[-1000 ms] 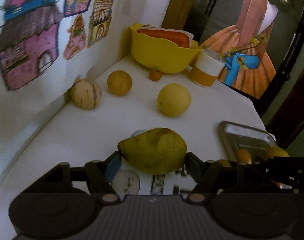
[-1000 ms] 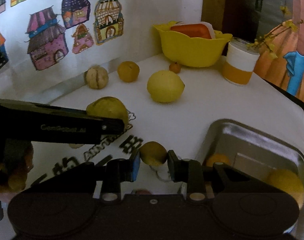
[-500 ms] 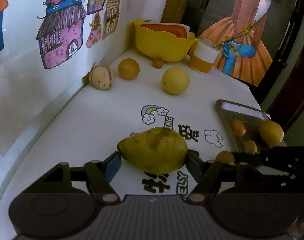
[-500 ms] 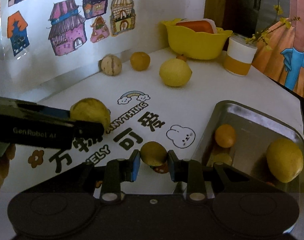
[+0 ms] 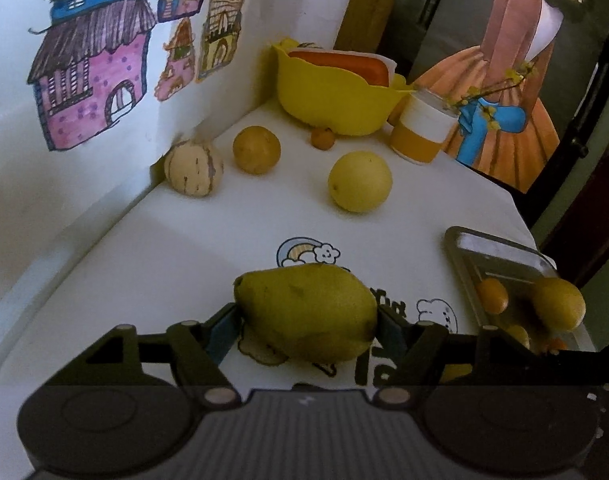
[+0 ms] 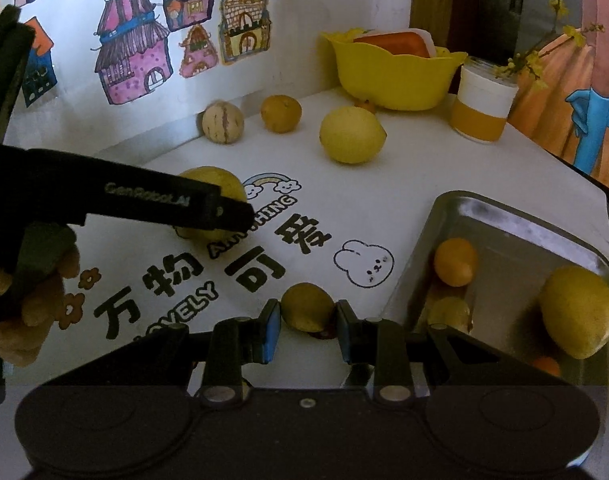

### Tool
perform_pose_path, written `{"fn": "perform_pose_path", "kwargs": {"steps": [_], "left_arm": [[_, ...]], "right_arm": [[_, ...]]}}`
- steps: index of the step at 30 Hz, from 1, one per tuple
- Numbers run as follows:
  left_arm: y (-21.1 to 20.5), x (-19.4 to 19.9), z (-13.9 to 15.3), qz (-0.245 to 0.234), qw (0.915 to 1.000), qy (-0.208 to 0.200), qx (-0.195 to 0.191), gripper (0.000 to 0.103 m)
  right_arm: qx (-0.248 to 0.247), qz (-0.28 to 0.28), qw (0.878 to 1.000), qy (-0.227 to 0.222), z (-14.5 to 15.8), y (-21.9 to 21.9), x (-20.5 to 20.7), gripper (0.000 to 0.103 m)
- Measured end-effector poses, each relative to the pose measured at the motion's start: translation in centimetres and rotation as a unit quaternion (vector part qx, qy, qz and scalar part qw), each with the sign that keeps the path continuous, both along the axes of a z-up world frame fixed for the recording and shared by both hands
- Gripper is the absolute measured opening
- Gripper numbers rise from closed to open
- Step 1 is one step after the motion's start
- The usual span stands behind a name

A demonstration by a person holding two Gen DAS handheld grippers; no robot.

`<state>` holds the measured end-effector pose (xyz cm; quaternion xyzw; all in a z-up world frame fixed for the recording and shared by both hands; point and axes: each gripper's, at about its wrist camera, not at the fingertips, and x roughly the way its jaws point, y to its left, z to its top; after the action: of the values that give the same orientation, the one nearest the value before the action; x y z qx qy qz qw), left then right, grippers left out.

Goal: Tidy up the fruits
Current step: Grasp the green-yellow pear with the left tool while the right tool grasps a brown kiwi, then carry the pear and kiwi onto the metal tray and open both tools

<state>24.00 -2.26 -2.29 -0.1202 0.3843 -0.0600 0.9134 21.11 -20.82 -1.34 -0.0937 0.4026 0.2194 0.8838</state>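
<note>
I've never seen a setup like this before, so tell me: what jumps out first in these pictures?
Each claw grips a fruit above the white table: the left claw holds a big green-yellow pear, the right claw a small yellowish fruit. To the right sits a metal tray already holding several fruits. At the back stands a bright yellow bowl, beside a wall of colourful house drawings.

Printed tabletop [image 6: 404,184]: "ANYTHING", "LOVELY" and Chinese characters 万物可爱 beside the rabbit drawing [image 6: 363,266]. Left gripper [image 6: 240,216] arm: "GenRobot.AI".
</note>
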Motion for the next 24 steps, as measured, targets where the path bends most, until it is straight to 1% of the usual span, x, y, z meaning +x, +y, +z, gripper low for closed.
{"fn": "perform_pose_path", "kwargs": {"steps": [6, 11, 14, 16, 19, 24], "left_arm": [[-0.3, 0.3, -0.1, 0.002, 1.0000, -0.008, 0.004, 0.074], [-0.2, -0.1, -0.1, 0.000, 1.0000, -0.005, 0.000, 0.074], [-0.2, -0.6, 0.1, -0.004, 0.9999, -0.002, -0.014, 0.074], [-0.4, -0.9, 0.3, -0.006, 0.9998, -0.001, -0.022, 0.074], [-1.0, -1.4, 0.8, -0.012, 0.9997, -0.006, -0.022, 0.074], [-3.1, -2.4, 2.0, -0.034, 0.9989, -0.018, -0.027, 0.074]], "right_arm": [[0.004, 0.004, 1.000, -0.004, -0.1, 0.1, 0.2, 0.031], [0.016, -0.005, 1.000, -0.007, 0.0, -0.3, 0.0, 0.031], [0.033, -0.012, 0.999, -0.024, 0.6, -0.9, -0.7, 0.031], [0.035, -0.018, 0.999, -0.035, 1.1, -1.2, -1.2, 0.031], [0.035, -0.029, 0.998, -0.048, 1.8, -2.0, -1.9, 0.031], [0.035, -0.066, 0.995, -0.062, 3.2, -4.8, -3.4, 0.031]]}}
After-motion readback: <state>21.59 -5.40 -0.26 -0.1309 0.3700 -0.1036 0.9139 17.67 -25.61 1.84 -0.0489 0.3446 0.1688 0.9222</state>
